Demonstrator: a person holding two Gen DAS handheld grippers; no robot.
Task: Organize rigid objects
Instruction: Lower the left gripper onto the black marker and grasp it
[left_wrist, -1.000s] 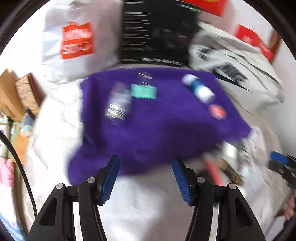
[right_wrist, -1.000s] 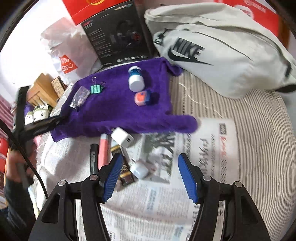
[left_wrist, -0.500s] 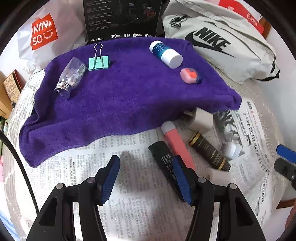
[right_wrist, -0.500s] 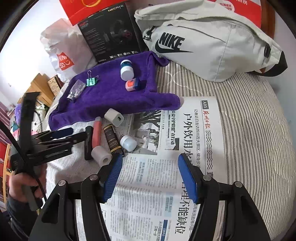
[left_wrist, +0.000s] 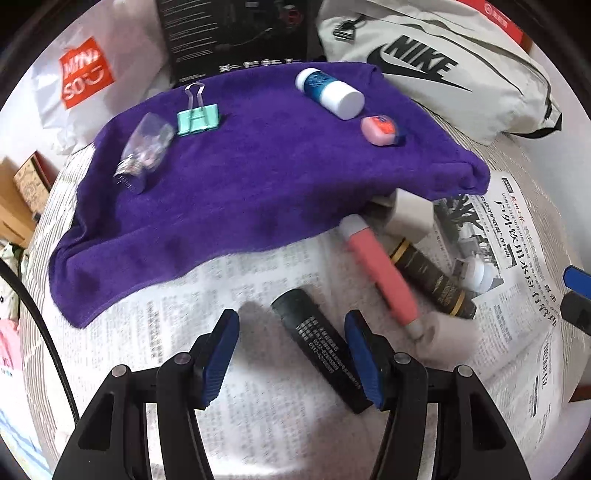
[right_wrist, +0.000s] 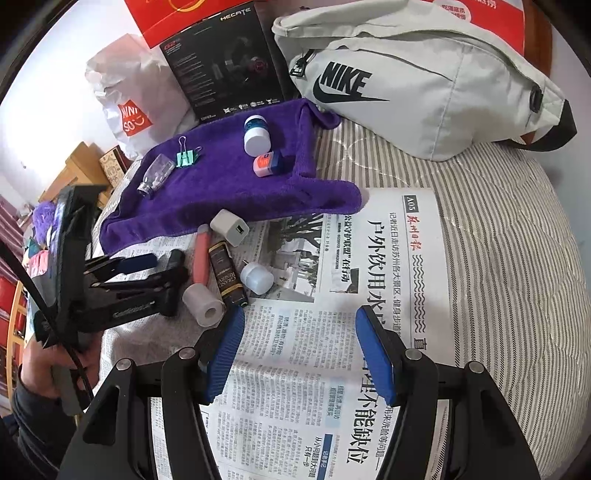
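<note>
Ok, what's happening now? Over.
Both grippers open: left gripper over black tube, right gripper over newspaper. Pink tube close beside.

- Left gripper (left_wrist: 291, 354): black frame, ribbed blue finger pads (left_wrist: 218, 360), silver screws.
- Right gripper (right_wrist: 299, 354): identical black-and-blue build.
- Black cable (right_wrist: 79, 369) trails at the hand (right_wrist: 40, 373); dark sleeve (right_wrist: 26, 413).

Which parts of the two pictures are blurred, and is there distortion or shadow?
Left wrist view: the pink tube and white roll are smeared, the purple towel fairly sharp. Right wrist view: sharp overall, newspaper print readable. Both views: fisheye bending, dark corners; soft, even light, faint shadows.
</note>
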